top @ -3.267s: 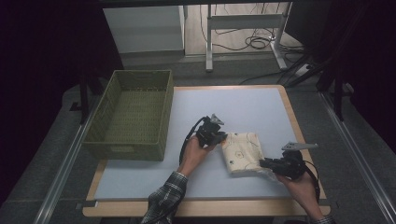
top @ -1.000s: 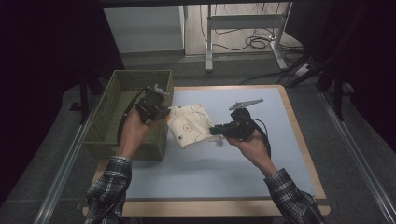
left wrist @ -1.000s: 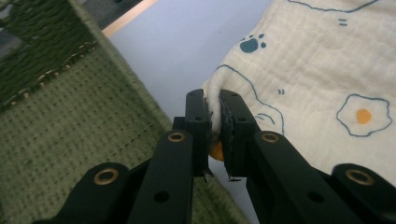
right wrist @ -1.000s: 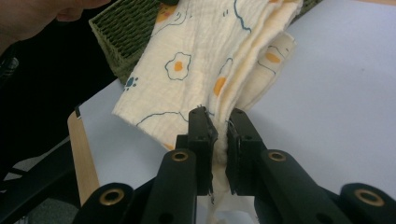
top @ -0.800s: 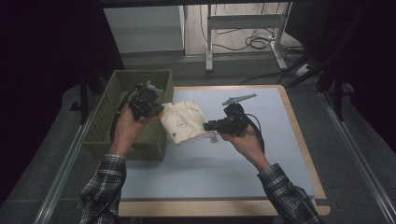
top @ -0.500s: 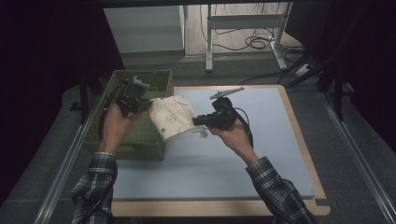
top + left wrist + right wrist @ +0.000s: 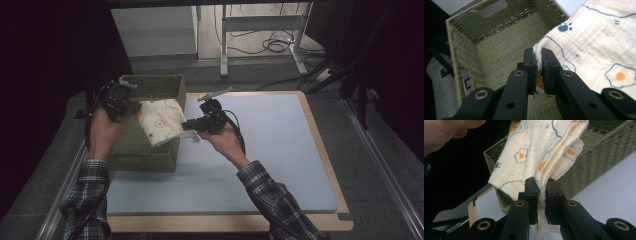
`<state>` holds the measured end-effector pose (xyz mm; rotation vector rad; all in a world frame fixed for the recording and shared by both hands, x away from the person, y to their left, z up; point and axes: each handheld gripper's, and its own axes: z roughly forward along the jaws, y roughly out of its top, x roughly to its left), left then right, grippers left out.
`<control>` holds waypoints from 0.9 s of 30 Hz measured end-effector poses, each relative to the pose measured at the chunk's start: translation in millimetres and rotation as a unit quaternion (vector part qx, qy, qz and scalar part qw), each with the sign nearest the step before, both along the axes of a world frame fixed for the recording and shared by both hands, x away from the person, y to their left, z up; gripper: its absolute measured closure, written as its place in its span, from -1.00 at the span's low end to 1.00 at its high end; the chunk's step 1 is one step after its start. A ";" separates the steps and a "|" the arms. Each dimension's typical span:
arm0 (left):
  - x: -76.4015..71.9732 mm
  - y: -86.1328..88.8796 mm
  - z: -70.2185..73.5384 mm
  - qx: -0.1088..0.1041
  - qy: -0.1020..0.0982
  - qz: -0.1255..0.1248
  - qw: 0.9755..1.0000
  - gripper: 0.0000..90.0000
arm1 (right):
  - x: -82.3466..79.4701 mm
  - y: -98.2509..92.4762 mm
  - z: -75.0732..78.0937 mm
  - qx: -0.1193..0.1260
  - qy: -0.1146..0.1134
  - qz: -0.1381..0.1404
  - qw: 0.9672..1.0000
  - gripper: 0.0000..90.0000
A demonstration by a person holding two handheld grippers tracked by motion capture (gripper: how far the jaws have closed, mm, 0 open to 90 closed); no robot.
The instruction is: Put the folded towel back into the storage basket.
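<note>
Cloth, folded and printed with eggs and paw marks, hangs in the air over the right wall of the basket, stretched between the two grippers: the left gripper pinches its edge at 9 o'clock, jaws nearly together on the fabric, and the right gripper clamps its lower corner at 4 o'clock the same way. Step in hand, as judged: transfer of the cloth into the basket, with the load partly above the opening and partly above the mat. Next move calls for both grippers to carry on toward 9 o'clock until the cloth clears the wall, then lower together and open the jaws.
</note>
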<state>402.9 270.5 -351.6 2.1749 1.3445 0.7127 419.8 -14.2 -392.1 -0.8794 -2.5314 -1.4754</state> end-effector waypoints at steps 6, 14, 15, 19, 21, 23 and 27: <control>2.3 16.1 -7.8 0.012 0.002 0.018 1.000 0.85 | -0.3 30.9 -6.9 -0.007 0.004 0.004 1.000 0.80; 6.1 32.6 -22.4 0.014 0.005 0.032 0.999 0.85 | -2.1 72.1 -23.7 -0.016 0.018 0.008 1.000 0.80; 6.3 33.8 -24.2 0.015 0.005 0.032 0.999 0.85 | -2.3 76.8 -26.1 -0.018 0.022 0.007 1.000 0.80; 7.5 37.1 -29.9 0.016 0.004 0.035 0.999 0.85 | -2.8 90.8 -33.7 -0.024 0.027 0.003 0.999 0.80; 8.8 39.5 -36.2 0.018 0.004 0.036 0.999 0.84 | -3.9 103.2 -41.3 -0.035 0.029 0.003 0.999 0.80; 9.3 40.2 -38.3 0.019 0.004 0.037 0.999 0.84 | -4.3 107.0 -43.4 -0.040 0.031 0.002 0.999 0.79; 13.3 42.5 -47.9 0.012 0.002 0.036 0.999 0.84 | -4.5 121.2 -51.7 -0.056 0.036 -0.002 0.998 0.79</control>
